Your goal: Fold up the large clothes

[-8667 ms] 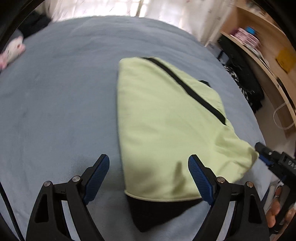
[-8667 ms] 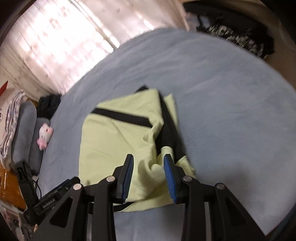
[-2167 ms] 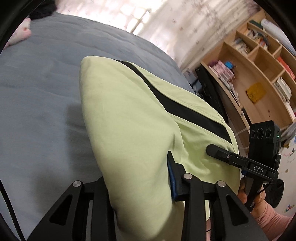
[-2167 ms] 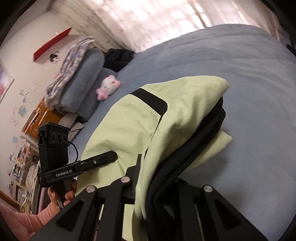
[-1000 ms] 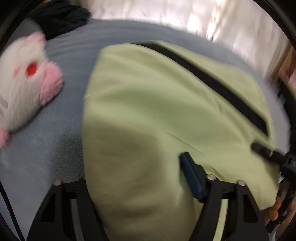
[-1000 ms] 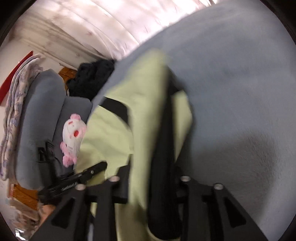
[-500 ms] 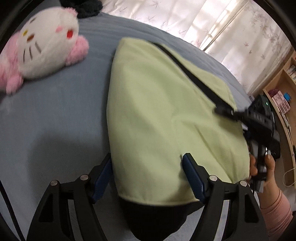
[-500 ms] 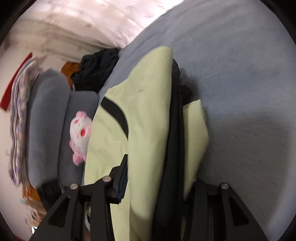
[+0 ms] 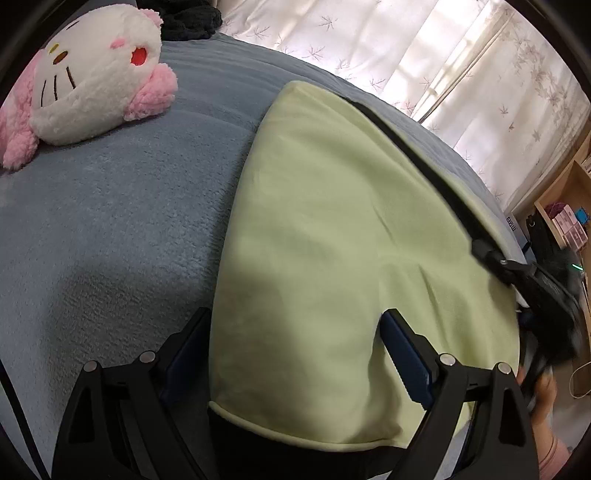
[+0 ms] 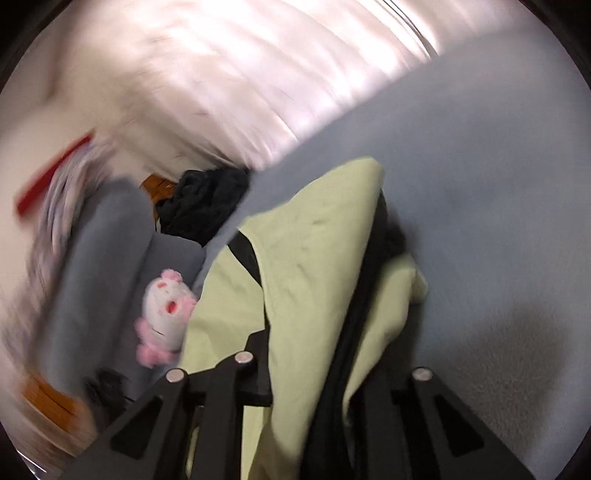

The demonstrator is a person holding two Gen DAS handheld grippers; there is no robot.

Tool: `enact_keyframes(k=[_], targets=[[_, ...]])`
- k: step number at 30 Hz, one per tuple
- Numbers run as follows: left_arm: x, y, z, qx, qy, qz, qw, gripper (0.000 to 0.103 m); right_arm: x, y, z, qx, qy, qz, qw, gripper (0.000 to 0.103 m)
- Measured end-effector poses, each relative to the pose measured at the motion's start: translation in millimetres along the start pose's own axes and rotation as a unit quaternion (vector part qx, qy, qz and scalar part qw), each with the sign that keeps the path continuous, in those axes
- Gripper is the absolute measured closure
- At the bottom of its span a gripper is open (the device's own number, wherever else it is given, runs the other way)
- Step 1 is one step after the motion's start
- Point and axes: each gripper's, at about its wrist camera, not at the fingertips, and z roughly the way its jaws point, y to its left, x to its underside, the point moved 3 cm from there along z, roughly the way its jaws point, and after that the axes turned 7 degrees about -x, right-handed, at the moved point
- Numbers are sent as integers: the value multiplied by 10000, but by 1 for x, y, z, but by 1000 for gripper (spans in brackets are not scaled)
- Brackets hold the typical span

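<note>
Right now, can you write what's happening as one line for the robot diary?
step: setting down folded garment | left gripper: opening around its near edge | right gripper: closing, cloth between | place: blue bed | nearby: plush toy

A bed (image 9: 110, 229) covered in a grey-blue fleecy blanket is carrying everything. A folded pale-green garment (image 9: 325, 236) with a black stripe and black underside is lying flat on it, stretching from six o'clock toward one o'clock in the left wrist view. A white-and-pink plush toy (image 9: 88, 70) is resting at ten o'clock, apart from it. A dark bundle of cloth (image 9: 184, 18) is sitting at the bed's far edge, at twelve o'clock.
</note>
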Motion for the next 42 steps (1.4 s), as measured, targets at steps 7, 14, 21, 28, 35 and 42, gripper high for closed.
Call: enact_keyframes(k=[7, 14, 21, 28, 35, 42], targets=[[19, -2, -8, 9, -293, -63, 9995, 12, -46, -17, 19, -319, 341, 751, 9961, 56], [29, 3, -16, 12, -359, -50, 9993, 11, -80, -23, 30, -161, 95, 758, 9969, 54], [32, 0, -17, -49, -392, -29, 9992, 11, -90, -24, -22, 1113, -641, -399, 9909, 65], [36, -20, -37, -529, -296, 184, 9980, 14, -60, 46, -69, 798, -438, -1337, 9868, 65], [40, -52, -79, -525, -622, 564, 9951, 14, 15, 101, -46, 756, 601, -2017, 9747, 65], [59, -81, -60, -1158, -425, 1442, 9818, 14, 88, 42, -45, 1812, 1451, -1719, 9574, 76]])
